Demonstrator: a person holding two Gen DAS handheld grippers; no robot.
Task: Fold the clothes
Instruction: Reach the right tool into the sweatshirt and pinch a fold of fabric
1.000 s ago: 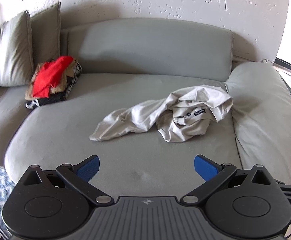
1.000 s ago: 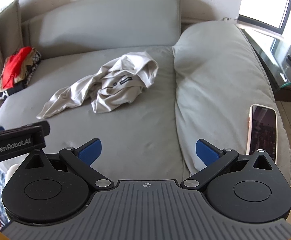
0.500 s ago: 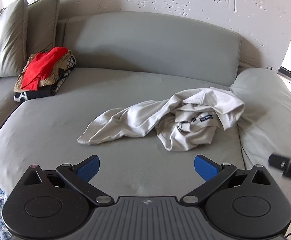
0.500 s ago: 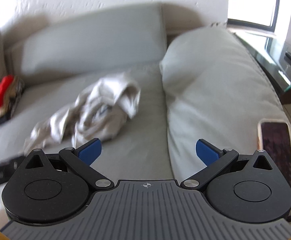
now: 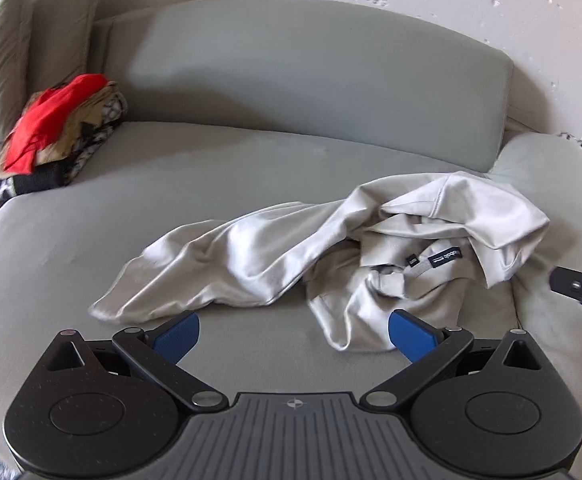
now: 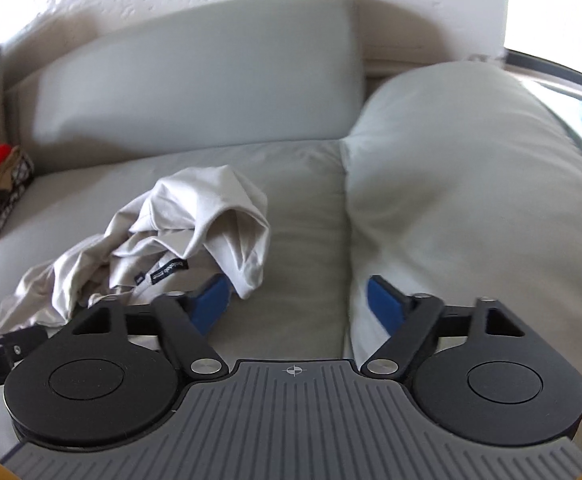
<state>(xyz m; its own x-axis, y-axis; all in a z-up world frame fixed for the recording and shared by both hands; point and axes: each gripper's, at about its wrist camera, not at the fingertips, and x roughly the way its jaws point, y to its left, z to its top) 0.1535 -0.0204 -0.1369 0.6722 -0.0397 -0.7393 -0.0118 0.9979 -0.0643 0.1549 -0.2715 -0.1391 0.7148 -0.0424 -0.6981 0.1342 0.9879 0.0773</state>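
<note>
The crumpled grey shirt [image 5: 331, 256] lies on the sofa seat [image 5: 211, 168], label upward. My left gripper [image 5: 293, 336] hangs above it, jaws apart and empty. My right gripper [image 6: 297, 300] (jaws just narrowing, nothing between) hovers beside its right edge.

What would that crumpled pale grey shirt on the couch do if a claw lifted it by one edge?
The crumpled pale grey shirt would probably hang limp and unfurl, since it lies in soft folds with one part trailing out flat. It looks thin, so likely light. Its slight sheen hints that it may slide easily on the grey couch cushion.
</note>
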